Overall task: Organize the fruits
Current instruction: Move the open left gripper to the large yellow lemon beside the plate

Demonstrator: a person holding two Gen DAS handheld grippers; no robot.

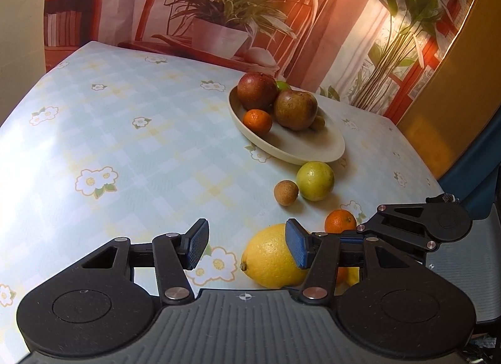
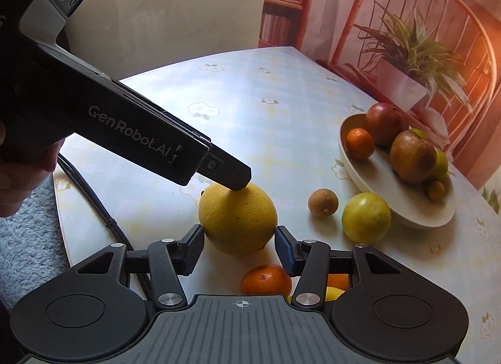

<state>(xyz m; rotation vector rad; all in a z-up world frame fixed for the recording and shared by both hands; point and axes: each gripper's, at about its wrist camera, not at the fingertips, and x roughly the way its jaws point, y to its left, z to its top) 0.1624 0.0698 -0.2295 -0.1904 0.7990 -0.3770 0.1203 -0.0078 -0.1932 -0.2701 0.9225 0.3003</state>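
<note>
1. Now the right gripper (image 2: 239,246) brackets the big lemon (image 2: 238,217) at lower centre, pads at its flanks; firm contact unclear.
2. Left gripper (image 1: 247,246) stands half open, empty, its right pad over the lemon.
3. Bowl (image 2: 407,217) sits at right, holding fruit.

A: Where's the right gripper (image 2: 239,246) at?

B: Tilted steeply down, jaws partly apart, one pad on each side of the lemon (image 2: 238,218). Can't tell if they actually press on it.

A: And the left gripper (image 1: 247,248)?

B: Angled down too, jaws apart, nothing clamped. Its right finger (image 1: 296,246) sits at the lemon. A hand (image 2: 22,173) grips its handle.
</note>
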